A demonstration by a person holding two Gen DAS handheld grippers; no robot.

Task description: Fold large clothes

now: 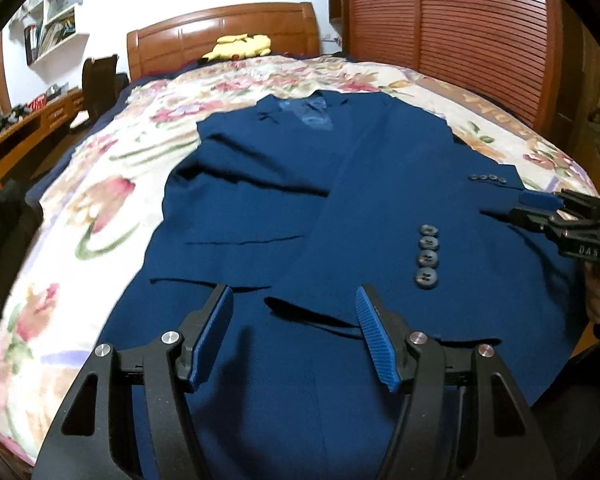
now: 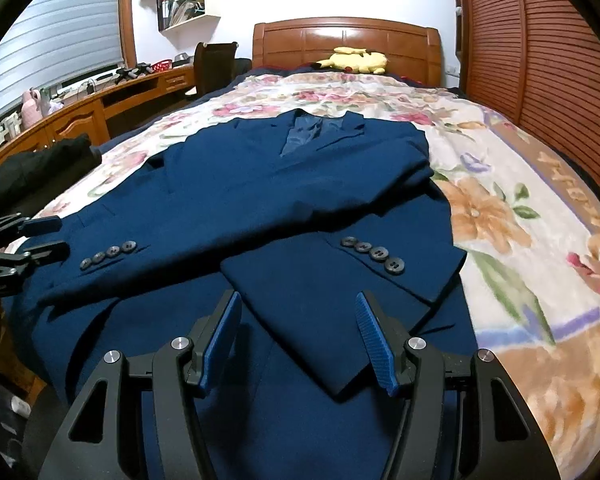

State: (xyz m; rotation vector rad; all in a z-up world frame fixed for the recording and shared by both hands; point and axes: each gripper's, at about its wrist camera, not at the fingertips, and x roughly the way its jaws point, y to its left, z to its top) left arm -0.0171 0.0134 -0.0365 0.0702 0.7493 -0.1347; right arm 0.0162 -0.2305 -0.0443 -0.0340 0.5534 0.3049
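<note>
A dark blue suit jacket (image 1: 340, 184) lies flat on the bed, collar toward the headboard, both sleeves folded across its front. It also shows in the right wrist view (image 2: 284, 184). My left gripper (image 1: 294, 300) is open and empty, just above the jacket's lower hem. My right gripper (image 2: 298, 308) is open and empty, just above the cuff of the top sleeve (image 2: 340, 280) with its several buttons. The right gripper shows at the right edge of the left wrist view (image 1: 540, 206); the left gripper shows at the left edge of the right wrist view (image 2: 46, 236).
The bed carries a floral blanket (image 2: 520, 208) and a wooden headboard (image 2: 346, 40) with a yellow plush toy (image 2: 354, 60). A slatted wooden wardrobe (image 2: 540, 40) stands on the right. A wooden desk (image 2: 100, 100) and chair (image 2: 214, 64) stand on the left.
</note>
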